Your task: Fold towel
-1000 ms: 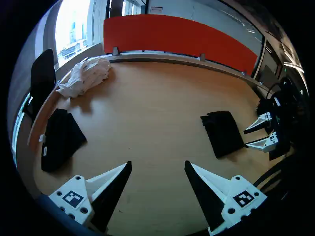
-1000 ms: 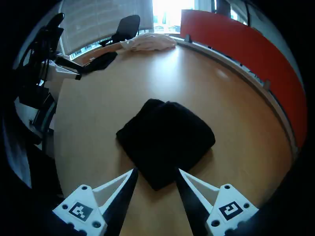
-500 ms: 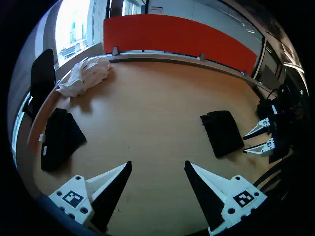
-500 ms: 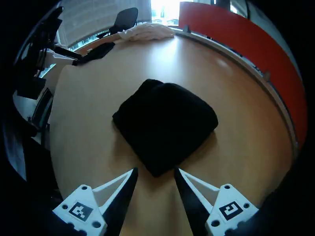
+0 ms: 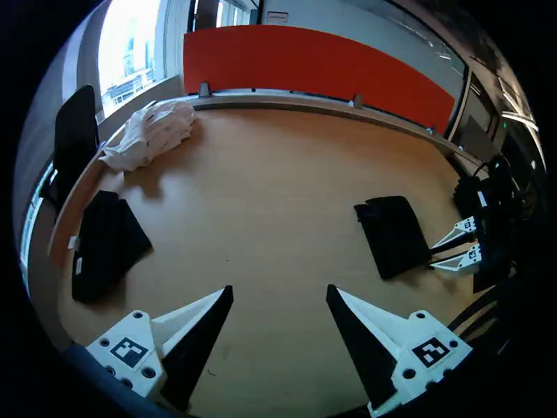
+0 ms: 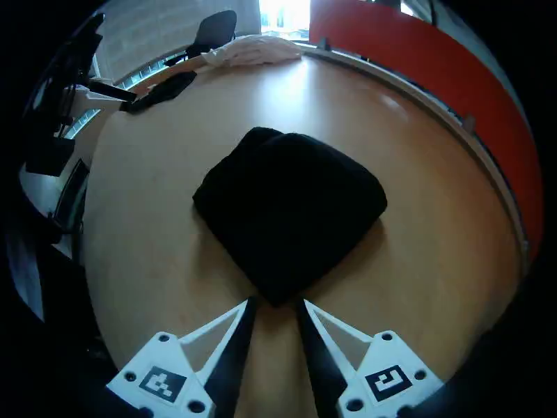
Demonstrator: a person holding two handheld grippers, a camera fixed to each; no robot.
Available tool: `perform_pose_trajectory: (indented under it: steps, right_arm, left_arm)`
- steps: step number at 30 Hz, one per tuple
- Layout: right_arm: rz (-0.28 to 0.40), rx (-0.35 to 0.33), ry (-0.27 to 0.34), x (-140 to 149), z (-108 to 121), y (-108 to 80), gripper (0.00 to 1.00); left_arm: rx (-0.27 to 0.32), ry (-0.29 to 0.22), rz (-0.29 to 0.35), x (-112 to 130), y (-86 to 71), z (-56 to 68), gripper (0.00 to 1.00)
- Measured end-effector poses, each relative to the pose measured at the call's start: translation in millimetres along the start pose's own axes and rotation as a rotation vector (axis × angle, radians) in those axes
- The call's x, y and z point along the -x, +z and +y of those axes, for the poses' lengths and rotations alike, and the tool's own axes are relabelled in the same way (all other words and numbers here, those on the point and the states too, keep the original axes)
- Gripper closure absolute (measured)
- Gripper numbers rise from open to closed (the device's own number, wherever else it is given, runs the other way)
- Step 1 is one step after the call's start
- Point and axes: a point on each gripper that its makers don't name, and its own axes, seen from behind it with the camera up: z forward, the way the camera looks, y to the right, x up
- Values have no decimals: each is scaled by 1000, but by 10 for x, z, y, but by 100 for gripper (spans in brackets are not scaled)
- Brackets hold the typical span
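Near corner of the black folded towel (image 6: pixel 289 202) faces the right gripper (image 6: pixel 275 327)
The towel lies on the wooden table (image 6: pixel 432 265) at 12 o'clock from the right gripper, its corner just ahead of the tips, diagonal running away; the fingers stand close with a slim gap, grasping nothing. The left gripper (image 5: pixel 278 313) gapes wide, holding nothing, towel at its 2 o'clock. No legible writing; only square markers (image 6: pixel 385 382) on the fingers

My left gripper (image 5: pixel 278 289) has two pointy fingers (image 5: pixel 198 327), white outside, black inside, each with a square black-and-white tag (image 5: pixel 128 350) and small holes (image 5: pixel 137 315). My right gripper (image 6: pixel 276 302) looks the same.
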Motion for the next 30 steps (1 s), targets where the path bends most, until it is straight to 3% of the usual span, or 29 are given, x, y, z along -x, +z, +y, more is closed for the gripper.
perform_pose_trajectory:
  steps: [8, 14, 30]
  right_arm:
    - [3, 4, 13, 3, 30, -2, 75]
    - [8, 12, 17, -1, 38, -7, 94]
    - [49, 42, 12, -137, 54, -67, 95]
  left_arm:
    - [0, 1, 1, -3, 2, 1, 0]
    - [1, -1, 0, 5, 1, -4, 0]
    - [7, 4, 4, -3, 4, 7, 0]
